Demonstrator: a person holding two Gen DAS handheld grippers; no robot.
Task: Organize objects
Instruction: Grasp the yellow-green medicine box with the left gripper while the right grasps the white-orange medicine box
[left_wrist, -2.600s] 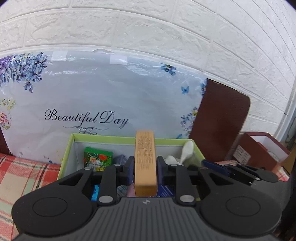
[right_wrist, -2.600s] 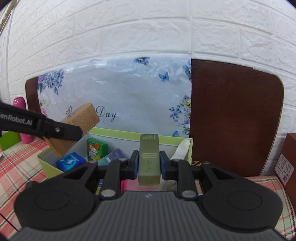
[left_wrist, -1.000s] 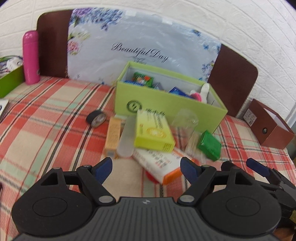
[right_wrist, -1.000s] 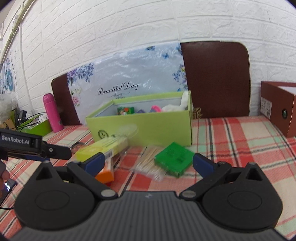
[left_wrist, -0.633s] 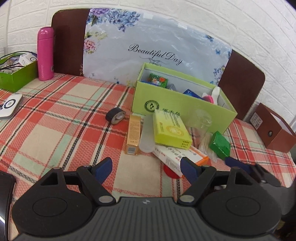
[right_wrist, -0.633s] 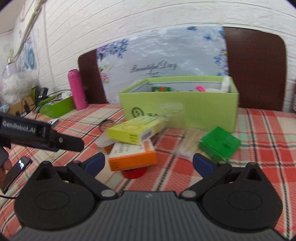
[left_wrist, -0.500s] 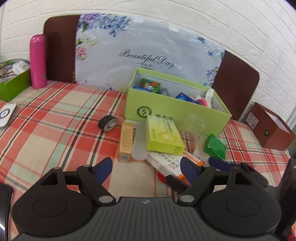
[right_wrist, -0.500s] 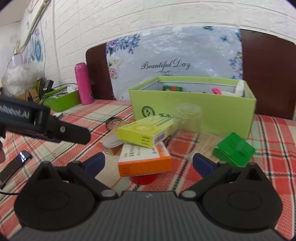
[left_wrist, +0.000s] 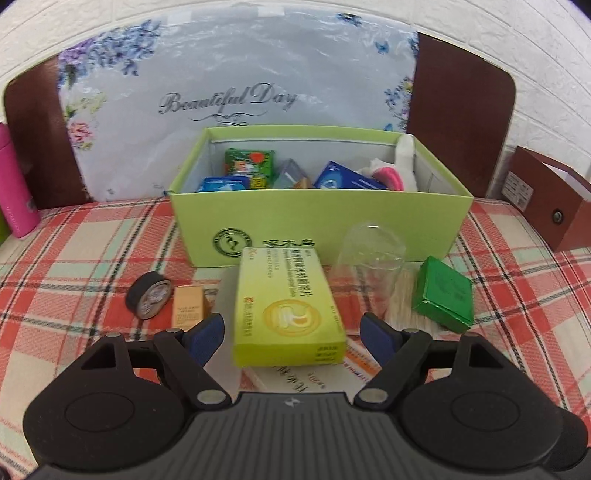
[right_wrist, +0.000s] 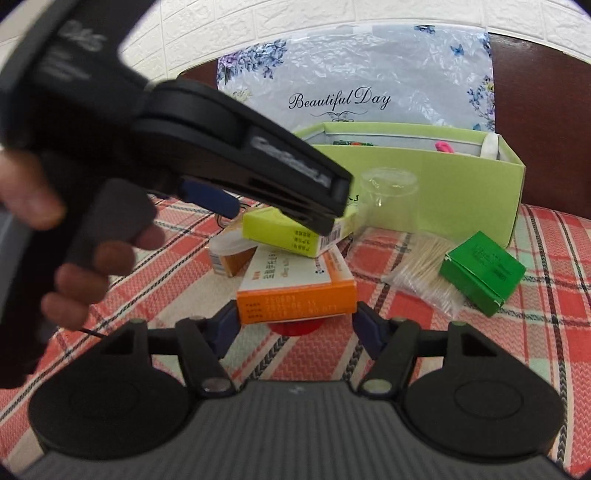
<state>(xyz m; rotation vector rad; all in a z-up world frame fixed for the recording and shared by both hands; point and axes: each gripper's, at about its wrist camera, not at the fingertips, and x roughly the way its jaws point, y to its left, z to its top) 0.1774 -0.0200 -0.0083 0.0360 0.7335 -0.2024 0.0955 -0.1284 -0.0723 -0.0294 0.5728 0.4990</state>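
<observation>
Straddling one yellow box (left_wrist: 286, 306) and one orange box (right_wrist: 295, 291), two tools (left_wrist: 291, 336) (right_wrist: 295, 321) gape, released.

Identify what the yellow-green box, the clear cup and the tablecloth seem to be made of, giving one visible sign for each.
Yellow-green box: printed cardboard, slightly glossy; sharp folded edges and a barcode flap.
Clear cup: thin transparent plastic, probably; the storage box shows through it, with soft glints.
Tablecloth: woven plaid fabric, matte; the weave texture is visible.
</observation>
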